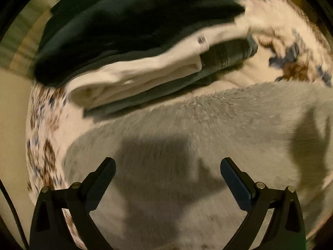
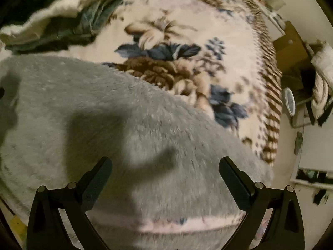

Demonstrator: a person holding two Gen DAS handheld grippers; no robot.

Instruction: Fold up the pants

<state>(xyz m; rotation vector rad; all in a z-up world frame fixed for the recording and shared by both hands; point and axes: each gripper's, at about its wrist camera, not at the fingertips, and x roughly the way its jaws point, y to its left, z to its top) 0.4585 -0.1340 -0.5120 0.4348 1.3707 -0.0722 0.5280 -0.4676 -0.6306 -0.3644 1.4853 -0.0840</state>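
Grey fuzzy pants [image 1: 208, 125] lie flat on a floral blanket and fill the lower part of both views; they also show in the right wrist view [image 2: 104, 114]. My left gripper [image 1: 168, 164] is open and empty, held just above the grey fabric. My right gripper [image 2: 165, 163] is open and empty too, above the grey fabric near its right edge. Both cast shadows on the pants.
A stack of folded clothes [image 1: 135, 58], dark, white and denim, lies on the floral blanket [image 1: 291, 41] beyond the pants; it shows at top left in the right wrist view [image 2: 62, 20]. The bed's edge and room clutter [image 2: 301, 79] are at the right.
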